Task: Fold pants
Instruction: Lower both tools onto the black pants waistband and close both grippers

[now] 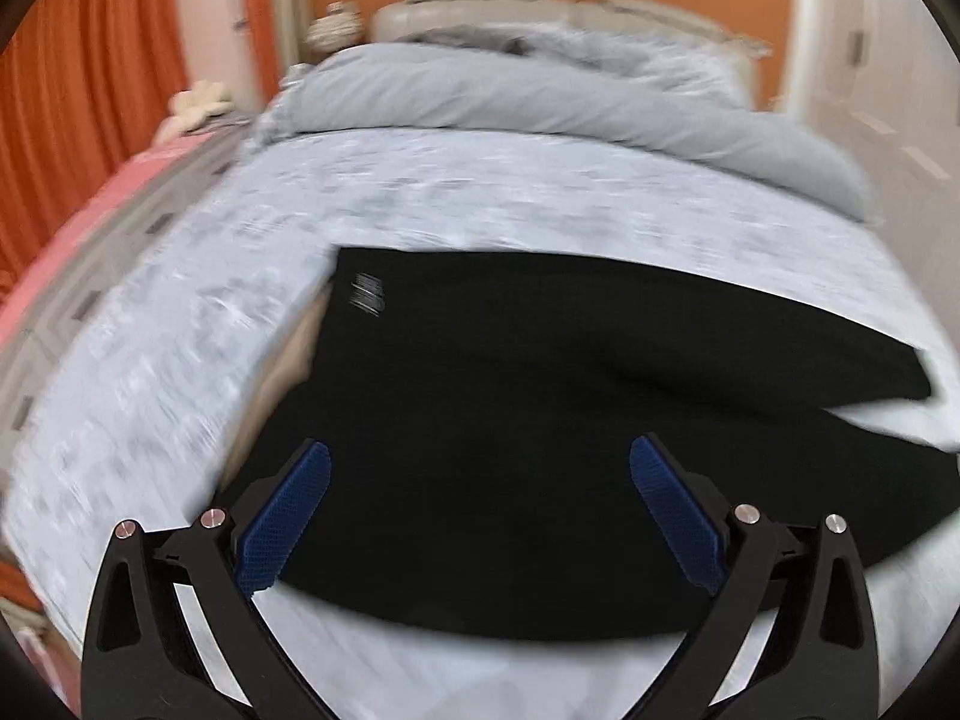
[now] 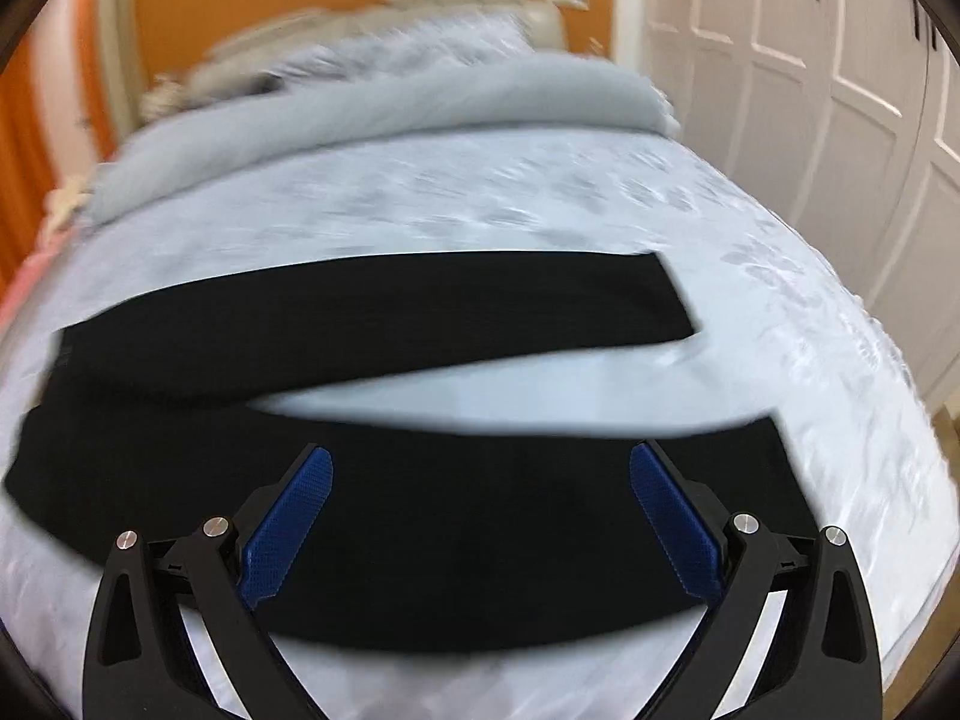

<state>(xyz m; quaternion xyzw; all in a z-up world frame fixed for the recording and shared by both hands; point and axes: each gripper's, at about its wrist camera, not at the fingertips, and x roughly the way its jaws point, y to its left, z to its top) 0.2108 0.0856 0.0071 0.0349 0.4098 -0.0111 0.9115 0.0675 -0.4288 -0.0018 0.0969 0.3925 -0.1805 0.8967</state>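
Black pants point(image 1: 510, 408) lie flat across the bed, waist end to the left with a small white label point(image 1: 367, 294), both legs spread apart toward the right. My left gripper point(image 1: 480, 462) is open and empty, above the waist part. My right gripper point(image 2: 480, 468) is open and empty, above the near leg point(image 2: 450, 540); the far leg point(image 2: 390, 306) lies beyond it with a strip of sheet between them. Both views are motion-blurred.
The bed has a pale blue patterned sheet point(image 1: 420, 198). A grey duvet point(image 1: 540, 102) is bunched at the headboard end. Orange curtains point(image 1: 78, 90) are on the left, white wardrobe doors point(image 2: 810, 90) on the right. The bed's right edge point(image 2: 900, 450) drops off near the pant hems.
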